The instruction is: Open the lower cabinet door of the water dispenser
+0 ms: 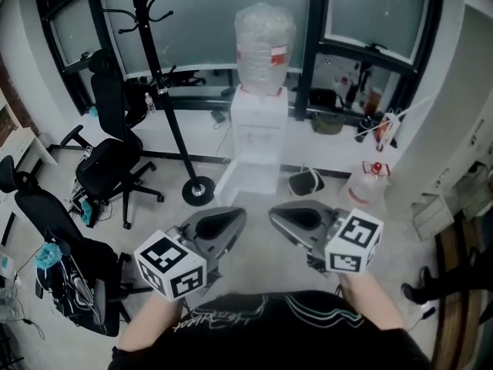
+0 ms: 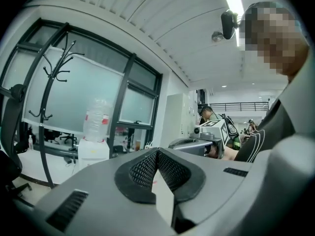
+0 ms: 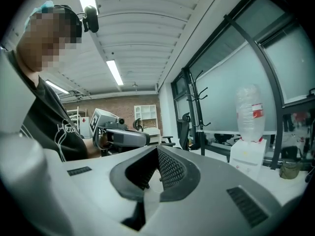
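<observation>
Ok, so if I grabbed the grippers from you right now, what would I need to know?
Left gripper: shut, empty, held out in front of the person.
Right gripper: shut, empty, beside the left one.
Water dispenser: by the window across the floor, bottle on top, far from both grippers.
Done: nothing on the door that shows; its state is unclear from here.
Left: walk up and open the lower door.

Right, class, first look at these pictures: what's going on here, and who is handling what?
A person stands back from the water dispenser, holding the left hand-held gripper and the right hand-held gripper side by side in front of the chest. Both are shut and empty, pointing towards the dispenser, and neither touches it. The lower cabinet door looks swung outward, perhaps already open, but it is too small to be sure.
</observation>
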The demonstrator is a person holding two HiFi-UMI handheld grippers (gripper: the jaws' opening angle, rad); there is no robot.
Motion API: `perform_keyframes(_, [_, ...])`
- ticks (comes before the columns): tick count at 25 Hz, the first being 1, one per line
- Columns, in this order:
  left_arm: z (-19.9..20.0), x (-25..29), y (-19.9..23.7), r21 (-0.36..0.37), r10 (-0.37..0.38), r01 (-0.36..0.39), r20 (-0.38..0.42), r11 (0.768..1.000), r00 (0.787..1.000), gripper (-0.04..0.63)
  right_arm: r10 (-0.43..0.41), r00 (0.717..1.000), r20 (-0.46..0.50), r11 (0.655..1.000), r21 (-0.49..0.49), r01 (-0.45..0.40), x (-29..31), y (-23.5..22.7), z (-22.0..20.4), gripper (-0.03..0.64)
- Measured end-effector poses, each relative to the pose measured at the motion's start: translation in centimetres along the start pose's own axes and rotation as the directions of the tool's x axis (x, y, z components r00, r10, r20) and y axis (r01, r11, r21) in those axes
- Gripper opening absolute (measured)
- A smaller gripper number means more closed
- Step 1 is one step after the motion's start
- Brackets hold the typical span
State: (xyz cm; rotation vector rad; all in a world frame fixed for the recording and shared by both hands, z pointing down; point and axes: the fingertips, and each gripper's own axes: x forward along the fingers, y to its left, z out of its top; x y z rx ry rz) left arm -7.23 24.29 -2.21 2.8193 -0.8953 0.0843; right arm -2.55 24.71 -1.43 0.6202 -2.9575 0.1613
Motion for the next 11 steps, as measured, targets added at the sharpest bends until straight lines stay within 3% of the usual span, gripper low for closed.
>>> perform_keyframes(11, [-0.9, 1.2, -0.8, 0.008, -0.002, 0.002, -0.026, 1.0, 1.0, 0.0, -0.008, 1.0, 0.02, 1.0, -0.001, 0.008, -1.3, -0.4, -0.5, 0.012])
